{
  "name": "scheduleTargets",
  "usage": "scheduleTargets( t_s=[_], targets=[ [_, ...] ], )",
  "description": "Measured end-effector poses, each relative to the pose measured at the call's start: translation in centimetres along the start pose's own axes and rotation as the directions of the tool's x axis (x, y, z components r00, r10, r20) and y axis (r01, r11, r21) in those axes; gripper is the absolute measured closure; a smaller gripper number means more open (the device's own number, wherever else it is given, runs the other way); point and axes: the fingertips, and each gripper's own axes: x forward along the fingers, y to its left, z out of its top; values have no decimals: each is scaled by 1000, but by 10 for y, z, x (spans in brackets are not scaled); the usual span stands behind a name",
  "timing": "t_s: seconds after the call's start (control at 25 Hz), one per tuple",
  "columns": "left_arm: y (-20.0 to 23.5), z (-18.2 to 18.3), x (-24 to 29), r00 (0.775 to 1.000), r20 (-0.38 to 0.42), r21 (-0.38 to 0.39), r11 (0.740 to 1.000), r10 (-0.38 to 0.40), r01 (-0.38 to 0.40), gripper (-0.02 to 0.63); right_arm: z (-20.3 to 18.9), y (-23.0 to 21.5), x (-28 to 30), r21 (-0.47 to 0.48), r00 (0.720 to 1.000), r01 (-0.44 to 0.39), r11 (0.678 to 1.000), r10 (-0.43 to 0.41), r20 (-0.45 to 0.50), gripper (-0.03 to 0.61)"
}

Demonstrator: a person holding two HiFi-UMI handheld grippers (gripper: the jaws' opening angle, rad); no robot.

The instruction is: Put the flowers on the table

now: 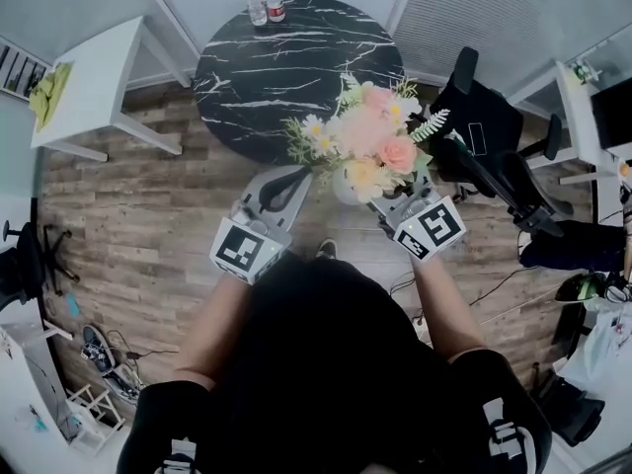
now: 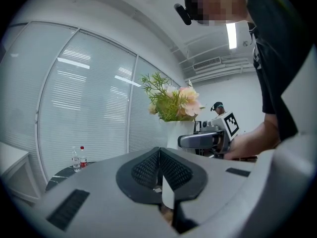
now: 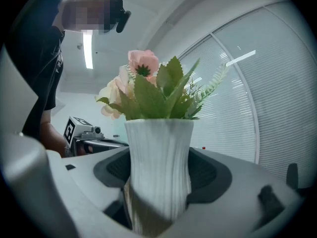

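A bunch of pink, cream and white flowers (image 1: 367, 141) stands in a white ribbed vase (image 3: 158, 167). My right gripper (image 1: 390, 205) is shut on the vase, holding it upright in the air just short of the round black marble table (image 1: 267, 77). The vase fills the middle of the right gripper view between the dark pads. My left gripper (image 1: 286, 188) hangs beside the bouquet on its left, shut with nothing held; its pads (image 2: 159, 170) meet. In the left gripper view, the flowers (image 2: 173, 103) and the right gripper (image 2: 205, 140) appear ahead.
Two water bottles (image 1: 266, 2) stand at the table's far edge. A white side table (image 1: 94, 77) is at the left. A black office chair (image 1: 489, 146) stands close on the right, with a desk (image 1: 583, 97) beyond. Wood floor lies below.
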Motion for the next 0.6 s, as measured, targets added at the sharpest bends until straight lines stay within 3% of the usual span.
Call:
scheduleTargets(
  t_s=[0.28, 0.6],
  targets=[
    [16, -1, 9, 1000, -6, -14, 1000, 20, -20, 600, -4, -9, 11, -1, 1000, -13, 1000, 13, -8, 239],
    [63, -3, 24, 1000, 7, -19, 1000, -5, 5, 600, -3, -29, 51, -16, 1000, 15, 1000, -15, -15, 239]
  ],
)
